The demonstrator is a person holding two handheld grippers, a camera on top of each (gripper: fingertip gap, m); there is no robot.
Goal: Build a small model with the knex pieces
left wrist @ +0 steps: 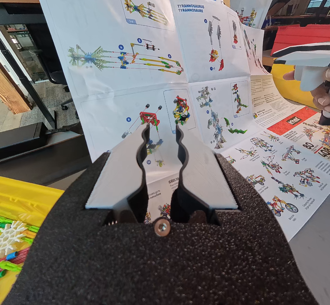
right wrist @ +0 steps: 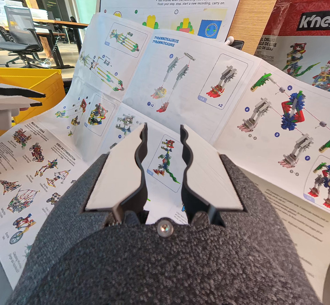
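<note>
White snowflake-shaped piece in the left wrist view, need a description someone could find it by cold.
Start from the big unfolded instruction sheet propped upright ahead of the open left gripper. Drop to the yellow bin at the lower left edge of the left wrist view. The snowflake connector lies inside it, the only white, many-armed flat piece among green, red and blue rods.
</note>
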